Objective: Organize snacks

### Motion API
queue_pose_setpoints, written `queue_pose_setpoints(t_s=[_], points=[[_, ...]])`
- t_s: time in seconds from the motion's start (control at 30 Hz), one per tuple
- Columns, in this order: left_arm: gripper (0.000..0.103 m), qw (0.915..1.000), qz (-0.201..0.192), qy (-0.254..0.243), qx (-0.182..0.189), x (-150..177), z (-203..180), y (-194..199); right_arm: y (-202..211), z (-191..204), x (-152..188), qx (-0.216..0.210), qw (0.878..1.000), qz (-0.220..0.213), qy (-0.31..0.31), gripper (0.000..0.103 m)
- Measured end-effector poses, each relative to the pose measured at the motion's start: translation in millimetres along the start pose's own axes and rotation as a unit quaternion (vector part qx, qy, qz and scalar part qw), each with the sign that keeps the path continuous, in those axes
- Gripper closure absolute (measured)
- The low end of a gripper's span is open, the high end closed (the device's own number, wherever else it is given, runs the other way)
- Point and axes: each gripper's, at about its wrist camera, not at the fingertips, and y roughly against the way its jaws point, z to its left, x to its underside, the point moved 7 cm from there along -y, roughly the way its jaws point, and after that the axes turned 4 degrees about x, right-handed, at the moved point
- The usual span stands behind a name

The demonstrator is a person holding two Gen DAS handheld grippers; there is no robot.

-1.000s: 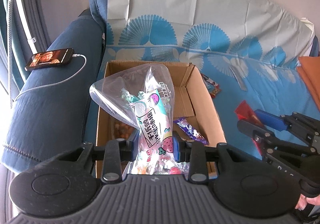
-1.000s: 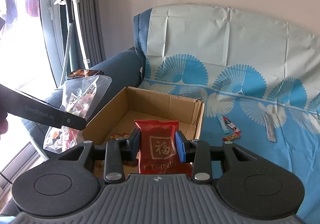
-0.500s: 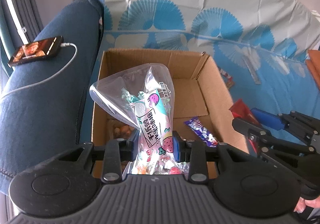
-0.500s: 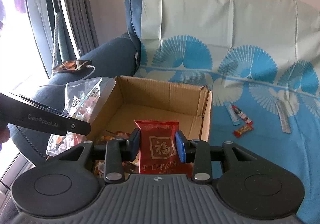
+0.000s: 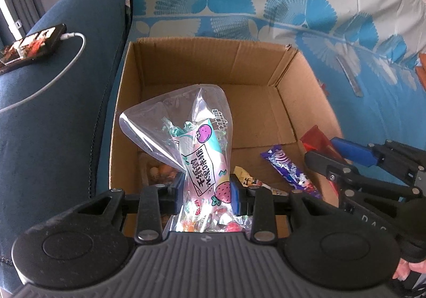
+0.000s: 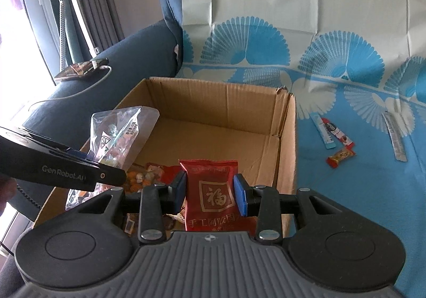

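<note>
A clear candy bag [image 5: 205,162] sits clamped in the left gripper [image 5: 207,192] above the open cardboard box [image 5: 303,100] on the sofa — beside it, the right gripper [image 6: 210,192] pinches a red snack packet [image 6: 210,191] over the box's near edge; loose snacks [image 6: 335,135] lie on the blue cover.

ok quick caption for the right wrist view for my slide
Right tongs clamp a red snack packet over the open cardboard box on a blue-patterned sofa cover.

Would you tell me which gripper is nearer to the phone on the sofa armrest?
Left. The left gripper hangs over the box's armrest side, nearer the phone; the right gripper sits over the far side.
</note>
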Motion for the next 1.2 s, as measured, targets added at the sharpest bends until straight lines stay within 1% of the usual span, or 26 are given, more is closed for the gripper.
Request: queue_pose_setpoints(t_s=[0.27,0.3,0.33,0.4,0.43,0.47,0.5,0.53,0.63,0.7,0.83,0.93,1.0,1.13,1.2], points=[[0.065,0.9999,0.01,0.0,-0.006,-1.5,5.2,-15.8,-12.6,-4.6,-1.1,0.003,1.0,0.007,-0.002,0.062],[0.064,0.9999,0.011,0.0,-0.006,-2.0,5.6,-17.2,-13.7,-5.4,-1.8,0.004,1.0,0.007,-0.003,0.062],[0.061,0.9999,0.011,0.0,-0.007,-2.2,6.3,-18.2,-14.6,-5.9,-2.2,0.003,1.0,0.008,-0.004,0.061],[0.041,0.9999,0.013,0.007,-0.008,-3.1,9.3,-18.6,-15.9,-6.6,-3.1,0.001,1.0,0.012,-0.009,0.059],[0.015,0.9998,0.009,0.014,-0.01,-4.3,11.2,-16.3,-15.8,-7.3,-4.2,0.001,1.0,0.013,-0.013,0.05],[0.0,0.9995,-0.002,0.026,-0.019,-5.8,15.0,-10.5,-15.3,-8.4,-5.2,0.002,1.0,0.015,-0.017,0.043],[0.0,0.9989,-0.018,0.037,-0.023,-7.1,18.5,-2.7,-12.7,-10.1,-6.8,0.007,1.0,0.014,-0.023,0.028],[0.0,0.9985,-0.026,0.043,-0.022,-7.3,20.6,3.6,-9.5,-11.7,-8.2,0.012,1.0,0.01,-0.027,0.021],[0.0,0.9983,-0.024,0.053,-0.008,-1.5,23.3,18.7,7.4,-11.8,-11.8,0.012,1.0,-0.005,-0.018,0.021],[0.0,0.998,-0.025,0.058,-0.008,5.9,23.7,28.8,19.9,-10.3,-11.9,0.012,1.0,-0.01,-0.012,0.019],[0.0,0.9974,-0.028,0.064,-0.018,30.2,16.8,52.5,46.1,-5.7,-4.6,0.009,1.0,-0.008,-0.01,0.017],[0.0,0.9964,-0.037,0.066,-0.038,48.1,10.5,69.4,67.8,1.4,6.4,0.01,1.0,-0.007,-0.006,0.016],[0.0,0.9957,-0.038,0.068,-0.05,61.0,5.5,79.4,82.5,8.3,12.9,0.012,1.0,-0.013,0.007,0.015],[0.0,0.9956,-0.032,0.075,-0.047,84.2,-4.9,94.9,107.4,21.1,23.0,0.017,0.998,-0.032,0.045,0.012],[0.0,0.9945,-0.037,0.081,-0.054,91.4,-5.2,103.6,117.9,24.2,26.9,0.018,0.998,-0.04,0.054,0.011]])
